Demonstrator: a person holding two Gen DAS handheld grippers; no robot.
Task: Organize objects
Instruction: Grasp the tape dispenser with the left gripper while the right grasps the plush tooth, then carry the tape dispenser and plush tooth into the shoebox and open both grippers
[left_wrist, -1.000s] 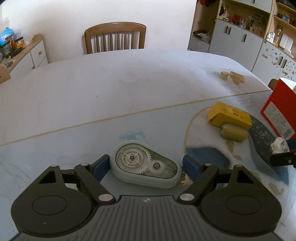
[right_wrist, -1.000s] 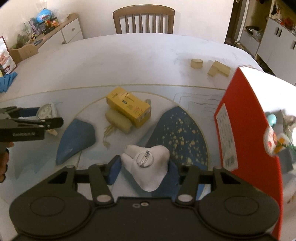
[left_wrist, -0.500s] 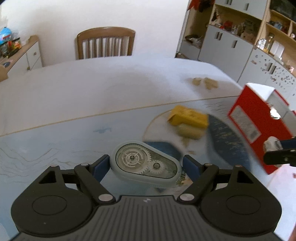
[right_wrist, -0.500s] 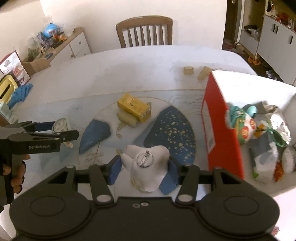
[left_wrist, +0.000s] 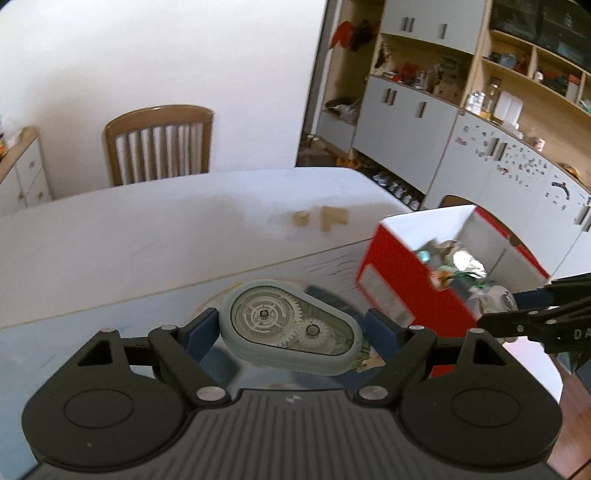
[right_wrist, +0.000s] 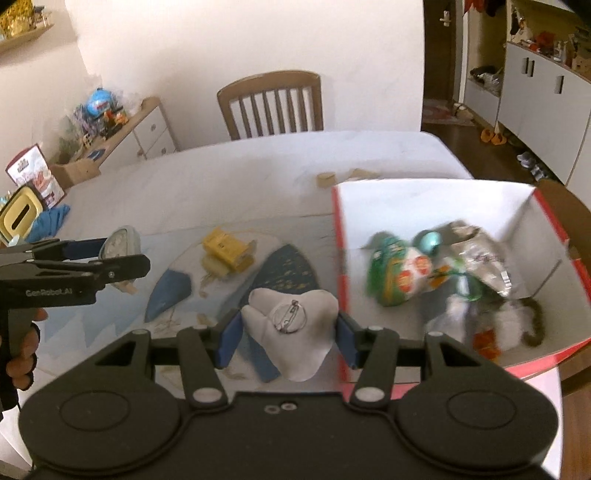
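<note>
Both grippers are now riding high above the desk (right_wrist: 207, 173) and swinging toward the red box (right_wrist: 546, 221), where a second ago they were down low among the scattered items; the box interior is opening up to the right wrist view, and judging by that, the carry phase is under way with both drops yet to come

The left gripper (left_wrist: 293, 330) is clamping a grey-green correction tape dispenser (left_wrist: 291, 326) between its blue pads, the dispenser lying flat with its clear gear window facing up and its tip poking toward the right-hand pad. The red box (left_wrist: 402, 280) is sitting ahead and to the right of it, not yet underneath

The right gripper (right_wrist: 286, 334) is squeezing a white plush brooch (right_wrist: 290, 326), pin side up, between its pads, hovering just at the box's near-left wall, seemingly a short move from release. Packets and wrappers (right_wrist: 402, 269) are already piled inside the box, blurred by motion

A yellow carton (right_wrist: 227, 253) and a pale block beside it are remaining on the desk's painted mat, along with two small wooden pieces (left_wrist: 319, 218) farther back, well apart from either gripper, so more sorting appears to be waiting
</note>
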